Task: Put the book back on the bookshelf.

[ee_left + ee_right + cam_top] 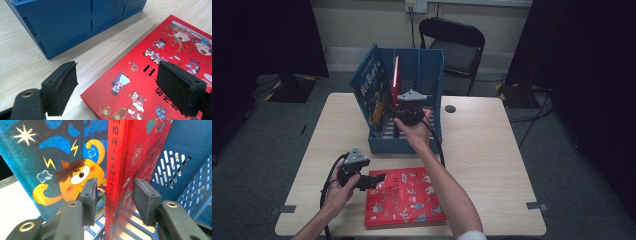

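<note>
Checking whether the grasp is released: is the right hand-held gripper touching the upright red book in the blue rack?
Apart. The right gripper view shows the right hand-held gripper open astride the red book, with a gap at each pad.

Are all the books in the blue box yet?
Not yet. The blue book already leans inside the box. The right gripper has its open jaws around an upright red book in there. Another red book lies on the table by the open left gripper.
</note>
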`<state>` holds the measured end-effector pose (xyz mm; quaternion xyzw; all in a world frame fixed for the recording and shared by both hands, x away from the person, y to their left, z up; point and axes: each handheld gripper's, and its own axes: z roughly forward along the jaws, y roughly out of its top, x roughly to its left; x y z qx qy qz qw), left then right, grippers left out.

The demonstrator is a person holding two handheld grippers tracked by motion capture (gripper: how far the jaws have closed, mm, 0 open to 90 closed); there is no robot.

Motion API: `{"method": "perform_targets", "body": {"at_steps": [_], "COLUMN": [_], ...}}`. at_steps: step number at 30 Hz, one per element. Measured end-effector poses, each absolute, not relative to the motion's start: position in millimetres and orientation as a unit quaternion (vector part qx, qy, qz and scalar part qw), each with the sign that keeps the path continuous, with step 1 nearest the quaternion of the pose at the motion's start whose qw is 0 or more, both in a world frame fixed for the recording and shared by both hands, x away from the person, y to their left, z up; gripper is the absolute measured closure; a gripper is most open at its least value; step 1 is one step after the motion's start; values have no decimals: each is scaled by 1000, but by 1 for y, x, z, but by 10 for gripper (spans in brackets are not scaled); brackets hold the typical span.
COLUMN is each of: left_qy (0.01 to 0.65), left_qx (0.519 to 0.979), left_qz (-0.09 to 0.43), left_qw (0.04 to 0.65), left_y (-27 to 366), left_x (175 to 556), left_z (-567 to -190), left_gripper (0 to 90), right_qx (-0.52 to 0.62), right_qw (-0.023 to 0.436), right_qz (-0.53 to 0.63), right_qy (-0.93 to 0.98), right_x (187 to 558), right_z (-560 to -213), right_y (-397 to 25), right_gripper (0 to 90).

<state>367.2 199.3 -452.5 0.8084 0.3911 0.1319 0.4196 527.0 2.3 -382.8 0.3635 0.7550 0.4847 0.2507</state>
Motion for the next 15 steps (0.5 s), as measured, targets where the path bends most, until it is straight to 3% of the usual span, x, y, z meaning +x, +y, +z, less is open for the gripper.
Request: {"method": "perform_targets", "body": {"at_steps": [15], "left_qy": [397], "left_qx": [809], "left_qz": [133], "left_qw": [413], "left_y": [200], "left_x": [369], "left_z": [-454], "left_gripper": [168], "right_qx": [339], "right_qw": [208], "right_qz": [501], "right_qy": [768], "right_x": [507], "right_z": [-381], "right_y": [-21], "right_gripper": [456]}}
